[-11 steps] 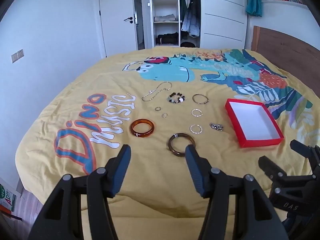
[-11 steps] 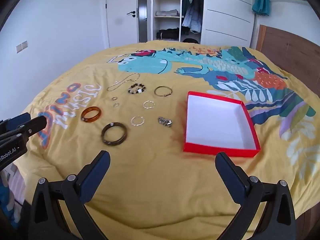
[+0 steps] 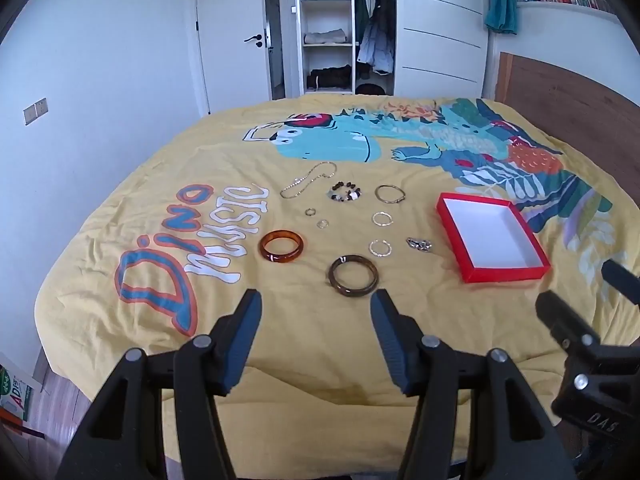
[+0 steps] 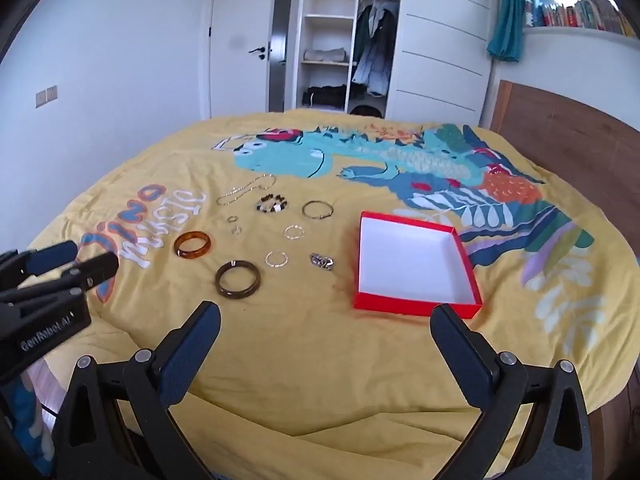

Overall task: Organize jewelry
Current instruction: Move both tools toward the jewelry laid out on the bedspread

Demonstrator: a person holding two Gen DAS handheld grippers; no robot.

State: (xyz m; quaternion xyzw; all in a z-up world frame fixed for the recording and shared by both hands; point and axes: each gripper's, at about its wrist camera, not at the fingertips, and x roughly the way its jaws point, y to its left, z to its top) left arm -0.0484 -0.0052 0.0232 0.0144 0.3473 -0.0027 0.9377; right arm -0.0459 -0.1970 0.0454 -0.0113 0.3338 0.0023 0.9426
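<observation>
Several pieces of jewelry lie spread on the yellow bedspread: a dark brown bangle (image 3: pixel 354 275) (image 4: pixel 238 279), an amber bangle (image 3: pixel 281 246) (image 4: pixel 193 244), a beaded bracelet (image 3: pixel 345 192), a thin chain (image 3: pixel 307 184), a metal bangle (image 3: pixel 390 194), small rings (image 3: pixel 382 218) and a silver clump (image 3: pixel 419 244). An empty red box (image 3: pixel 534 270) (image 4: pixel 414 308) with a white inside sits to their right. My left gripper (image 3: pixel 316 308) hovers open just short of the dark bangle. Near the box's front edge, my right gripper (image 4: pixel 326 320) stands open wide, holding nothing.
The bed's near edge runs below both grippers. A wooden headboard (image 3: pixel 568 100) stands at the right, an open wardrobe (image 3: pixel 344 40) and a door (image 3: pixel 236 40) at the back. The left gripper's body (image 4: pixel 40 300) shows at the left of the right wrist view.
Both views have tilted up slightly, so the jewelry and box sit lower in the pictures. Jaws unchanged; nothing on the bed has moved.
</observation>
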